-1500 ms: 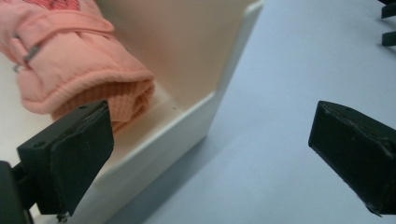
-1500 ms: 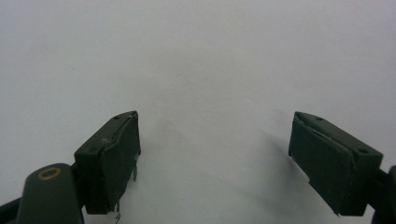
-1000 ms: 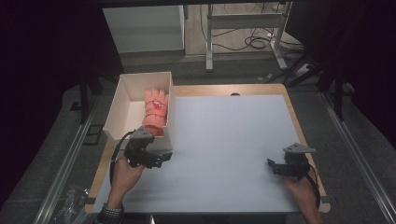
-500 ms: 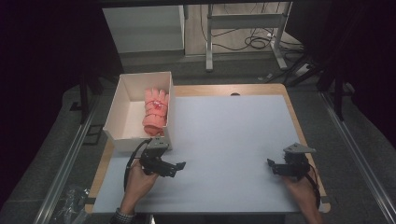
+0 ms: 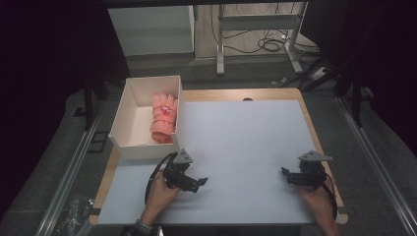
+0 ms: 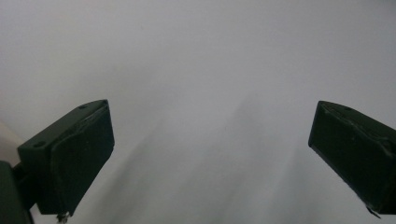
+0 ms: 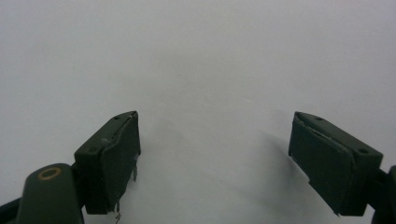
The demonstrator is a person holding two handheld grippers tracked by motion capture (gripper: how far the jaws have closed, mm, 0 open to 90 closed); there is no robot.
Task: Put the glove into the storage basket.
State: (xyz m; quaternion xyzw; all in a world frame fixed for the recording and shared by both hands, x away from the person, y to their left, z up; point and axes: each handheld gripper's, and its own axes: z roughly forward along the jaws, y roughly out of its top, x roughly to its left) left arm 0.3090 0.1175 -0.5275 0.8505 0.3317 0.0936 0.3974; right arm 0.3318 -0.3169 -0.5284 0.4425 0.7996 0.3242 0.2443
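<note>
we find the left gripper [image 5: 199,183] and right gripper [image 5: 287,175] both spread wide, holding nothing, over the white mat [image 5: 246,142]; pink glove [image 5: 163,118] lies boxed.

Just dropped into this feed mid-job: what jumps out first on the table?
The pink glove stands out most, lying inside the white box at the table's far left corner, against the box's right wall. The pale table top is otherwise bare. At the near edge, the left claw sits just in front of the box and the right claw near the right side, both with jaws apart and holding nothing.
</note>
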